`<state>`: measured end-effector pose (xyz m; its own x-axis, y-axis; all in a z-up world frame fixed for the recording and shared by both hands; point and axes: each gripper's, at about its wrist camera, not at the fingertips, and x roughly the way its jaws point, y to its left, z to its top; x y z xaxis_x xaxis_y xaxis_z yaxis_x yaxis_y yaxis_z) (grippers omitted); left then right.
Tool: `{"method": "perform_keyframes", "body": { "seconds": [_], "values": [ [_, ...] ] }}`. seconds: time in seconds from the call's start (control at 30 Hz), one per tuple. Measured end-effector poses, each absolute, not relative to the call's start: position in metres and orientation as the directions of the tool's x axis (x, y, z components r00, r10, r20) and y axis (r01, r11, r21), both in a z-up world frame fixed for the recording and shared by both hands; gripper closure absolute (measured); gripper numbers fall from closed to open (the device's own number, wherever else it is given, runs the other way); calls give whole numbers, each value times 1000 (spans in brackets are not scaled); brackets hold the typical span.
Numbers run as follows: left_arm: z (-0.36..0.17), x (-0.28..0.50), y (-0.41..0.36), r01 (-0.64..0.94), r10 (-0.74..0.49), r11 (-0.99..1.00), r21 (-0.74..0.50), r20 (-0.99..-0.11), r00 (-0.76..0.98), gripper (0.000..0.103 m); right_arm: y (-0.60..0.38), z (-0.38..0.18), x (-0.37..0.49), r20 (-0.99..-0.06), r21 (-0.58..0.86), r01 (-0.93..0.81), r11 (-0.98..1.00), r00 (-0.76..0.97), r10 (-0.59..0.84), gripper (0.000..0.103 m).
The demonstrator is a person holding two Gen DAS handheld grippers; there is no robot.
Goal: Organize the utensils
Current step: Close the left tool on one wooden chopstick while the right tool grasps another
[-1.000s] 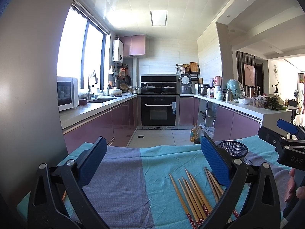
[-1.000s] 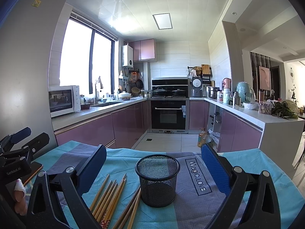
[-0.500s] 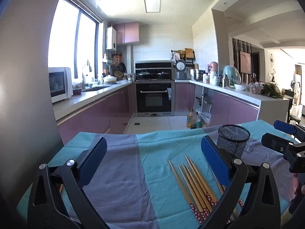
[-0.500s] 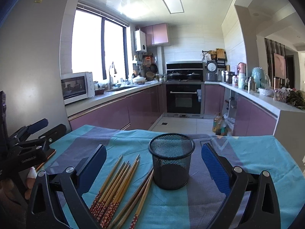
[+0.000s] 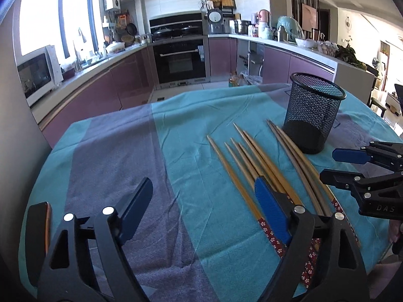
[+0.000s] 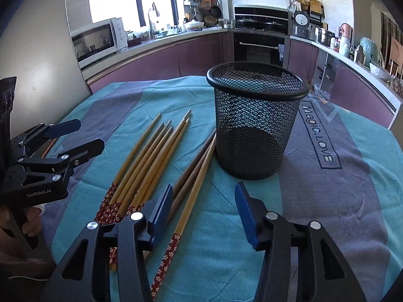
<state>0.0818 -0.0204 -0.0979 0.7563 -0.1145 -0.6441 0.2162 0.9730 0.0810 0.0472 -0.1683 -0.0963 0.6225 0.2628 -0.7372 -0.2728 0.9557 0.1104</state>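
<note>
A single black wire-mesh cup [image 6: 254, 125] stands upright and empty on a table draped in a teal and grey-purple striped cloth [image 5: 176, 151], with a spread of bamboo chopsticks with red flower-patterned handles [image 6: 151, 158] lying flat just to its left in the right wrist view. Nine sticks can be counted in the left wrist view: six fanned in one cluster, and three more [image 5: 294, 156] closer to the cup, the nearest of them passing right beside its base. All lie roughly parallel, their long axes running away from the cameras, with the narrow tips pointing toward the far edge of the table and the patterned handles toward the person. One more wooden stick [image 6: 49, 147] shows partly behind the left tool, apart from the rest.

Two hand-held tongs hang over the table. The left gripper [image 5: 204, 210] has its blue-padded jaws well apart and closing, over bare cloth, the right-hand pad sitting above the handles of the cluster; nothing lies between them. The right gripper [image 6: 204, 214] has its jaws narrower and also closing, in front of the cup, with the rightmost chopstick running between the pads but not pinched.

A purple-fronted kitchen with a built-in oven [image 5: 181, 58] and a white microwave [image 6: 98, 40] fills the background.
</note>
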Motion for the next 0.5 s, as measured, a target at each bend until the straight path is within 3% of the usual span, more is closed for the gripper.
{"method": "perform_keyframes", "body": {
  "seconds": [0.3,0.5],
  "values": [
    [-126,113,-42,275,-127,958,83,-737,663,36,-172,-105,65,-772,134,-247,960,581,258,79],
    [-134,130,-45,287,-148,957,45,-775,615,45,-172,-108,70,-777,136,-253,958,572,261,83]
  ]
}}
